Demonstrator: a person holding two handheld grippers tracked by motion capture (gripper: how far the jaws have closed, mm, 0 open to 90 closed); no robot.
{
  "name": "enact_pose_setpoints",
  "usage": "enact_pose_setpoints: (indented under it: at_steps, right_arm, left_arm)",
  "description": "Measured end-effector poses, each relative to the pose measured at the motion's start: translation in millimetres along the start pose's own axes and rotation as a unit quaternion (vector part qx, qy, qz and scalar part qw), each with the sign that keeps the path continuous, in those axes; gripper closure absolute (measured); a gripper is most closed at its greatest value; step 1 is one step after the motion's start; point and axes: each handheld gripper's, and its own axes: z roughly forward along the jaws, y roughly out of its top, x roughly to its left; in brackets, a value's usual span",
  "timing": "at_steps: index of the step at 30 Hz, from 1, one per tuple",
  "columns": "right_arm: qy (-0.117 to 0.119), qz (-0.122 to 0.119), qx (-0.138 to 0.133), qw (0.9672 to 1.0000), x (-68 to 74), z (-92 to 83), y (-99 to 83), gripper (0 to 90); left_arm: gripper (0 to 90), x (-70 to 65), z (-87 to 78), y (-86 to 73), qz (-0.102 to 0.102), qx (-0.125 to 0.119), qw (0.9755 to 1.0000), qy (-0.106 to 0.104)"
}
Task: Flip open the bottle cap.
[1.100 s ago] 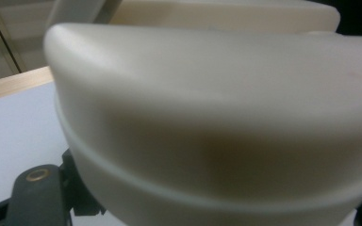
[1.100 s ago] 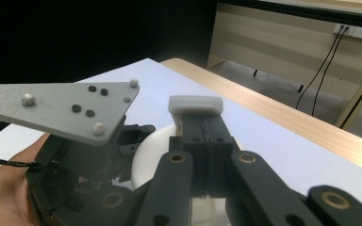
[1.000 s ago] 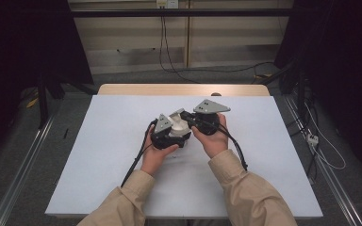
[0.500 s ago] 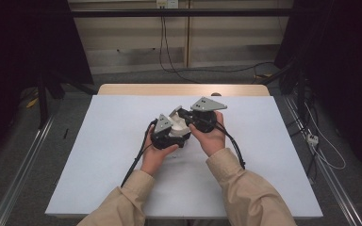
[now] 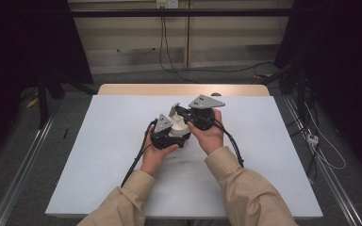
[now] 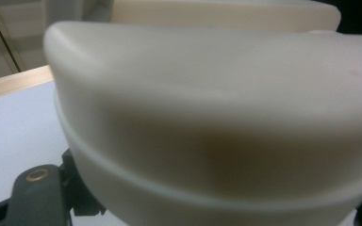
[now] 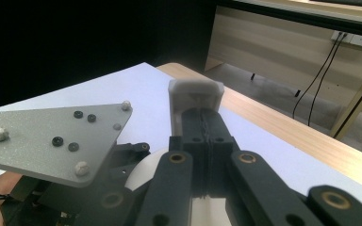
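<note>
Almost nothing has been shifted since the earlier pictures: both hands are kept above the middle of the large white rectangular table cover [image 5: 122, 155], and only the right hand has been drawn slightly nearer to the left one.

Over the centre of this cover, a cream-white rounded plastic container [image 5: 176, 126] is held between the two tools. In the left gripper view its smooth wall [image 6: 217, 117] is seen pressed very near the camera, so the jaws of the left gripper [image 5: 169, 134] cannot be seen directly; they are judged to be closed on its lower part.

The right gripper [image 7: 206, 127] is closed flat on a small white square tab [image 7: 196, 92], which stands up at the far side of the container, toward the wooden edge strip [image 5: 179, 89].

The tab lies straight ahead of the right jaws, along their line, so any pull is judged to go along that axis while the left gripper holds the body.
</note>
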Motion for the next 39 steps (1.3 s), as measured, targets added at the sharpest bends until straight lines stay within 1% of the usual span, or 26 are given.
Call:
enact_pose_setpoints:
  at_steps: [5, 15, 25, 29, 39]
  right_arm:
    - [0.0, 0.001, 0.001, 1.0, 0.5, 2.9, -1.2, 89.7]
    - [-0.001, 0.001, -0.003, 1.0, 0.4, 5.7, -0.2, 89.7]
    - [-0.002, -0.001, 0.002, 1.0, -0.2, 9.3, 1.0, 89.7]
    - [-0.002, 0.0, 0.0, 1.0, -0.6, 10.8, 1.7, 89.6]
    - [-0.003, -0.005, 0.002, 1.0, -0.4, 13.9, 3.1, 89.6]
  left_arm:
    - [18.5, 0.4, -0.2, 0.1, 0.003, 0.001, 1.0, 0.001]
    - [18.5, 0.4, -0.2, 0.1, 0.004, 0.001, 1.0, 0.001]
    - [18.5, 0.4, -0.2, 0.0, 0.003, 0.001, 1.0, 0.001]
    - [18.5, 0.4, -0.2, 0.1, 0.004, 0.001, 1.0, 0.002]
    - [18.5, 0.5, -0.1, 0.1, 0.005, 0.001, 1.0, 0.002]
